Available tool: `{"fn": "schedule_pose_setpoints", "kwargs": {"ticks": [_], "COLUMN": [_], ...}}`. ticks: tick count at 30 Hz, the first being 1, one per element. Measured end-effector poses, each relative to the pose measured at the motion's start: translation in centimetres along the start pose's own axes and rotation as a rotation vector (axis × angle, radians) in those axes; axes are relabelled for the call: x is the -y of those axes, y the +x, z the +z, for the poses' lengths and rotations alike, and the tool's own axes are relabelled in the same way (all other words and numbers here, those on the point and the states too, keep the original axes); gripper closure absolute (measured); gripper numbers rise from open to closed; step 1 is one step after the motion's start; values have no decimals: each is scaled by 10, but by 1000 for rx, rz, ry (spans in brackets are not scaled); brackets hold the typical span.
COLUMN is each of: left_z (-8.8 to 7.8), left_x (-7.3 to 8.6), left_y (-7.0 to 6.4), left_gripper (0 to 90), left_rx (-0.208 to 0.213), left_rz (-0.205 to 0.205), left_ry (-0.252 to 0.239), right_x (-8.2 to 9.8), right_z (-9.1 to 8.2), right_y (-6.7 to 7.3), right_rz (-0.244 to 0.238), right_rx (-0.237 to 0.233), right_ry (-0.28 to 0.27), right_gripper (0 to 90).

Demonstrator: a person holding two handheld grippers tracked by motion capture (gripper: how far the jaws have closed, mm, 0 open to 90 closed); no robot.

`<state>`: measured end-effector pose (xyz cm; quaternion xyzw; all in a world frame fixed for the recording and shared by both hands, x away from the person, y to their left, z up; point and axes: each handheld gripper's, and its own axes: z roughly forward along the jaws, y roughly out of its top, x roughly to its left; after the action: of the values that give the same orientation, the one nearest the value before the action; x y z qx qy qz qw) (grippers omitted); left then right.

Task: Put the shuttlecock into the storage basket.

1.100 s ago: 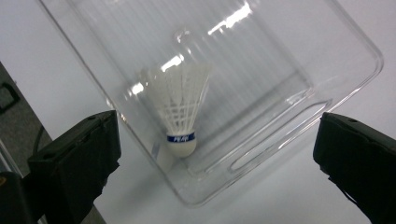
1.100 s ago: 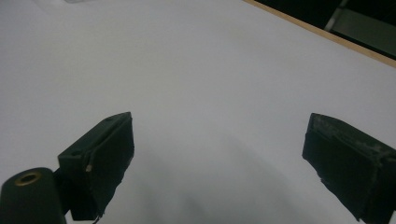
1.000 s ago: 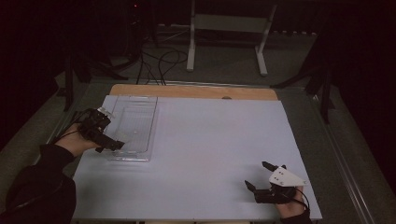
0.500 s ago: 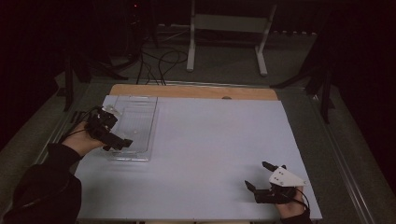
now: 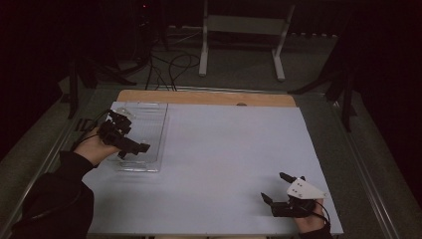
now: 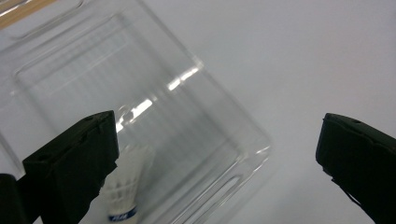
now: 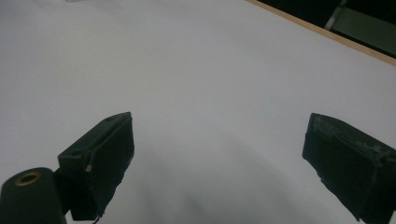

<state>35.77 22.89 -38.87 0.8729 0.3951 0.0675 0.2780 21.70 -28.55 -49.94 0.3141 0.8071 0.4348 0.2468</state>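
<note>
While the left claw (image 5: 135,147) hangs spread over it, one clear plastic tray (image 5: 149,129) lies at about nine o'clock on the white surface (image 5: 229,149), its long side close to the surface's left edge. In the left gripper view the tray (image 6: 154,116) shows ribbed, glossy walls, and one white shuttlecock (image 6: 123,186) with a blue band rests inside it, just beside the left jaw. The right claw (image 5: 276,189), also spread and holding nothing, sits at five o'clock near the front edge. Between the two claws the surface lies bare, wide room across the middle and toward twelve o'clock.
</note>
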Motion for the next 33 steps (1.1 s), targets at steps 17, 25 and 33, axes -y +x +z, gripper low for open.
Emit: {"fn": "schedule_pose_setpoints", "kwargs": {"ticks": [17, 25, 33], "left_z": [4, 8, 13], "left_x": [-20, -31, -38], "left_y": [-31, -48, -60], "left_gripper": [1, 1, 1], "left_rx": [76, 104, 124], "left_rz": [116, 173, 214], "left_ry": [-53, -77, -75], "right_x": [0, 0, 0], "right_z": [0, 0, 0], "right_y": [0, 0, 0], "right_rz": [6, 5, 2], "right_rx": [-5, -5, -3], "right_ry": [1, 3, 3], "right_gripper": [89, 89, 89]}}
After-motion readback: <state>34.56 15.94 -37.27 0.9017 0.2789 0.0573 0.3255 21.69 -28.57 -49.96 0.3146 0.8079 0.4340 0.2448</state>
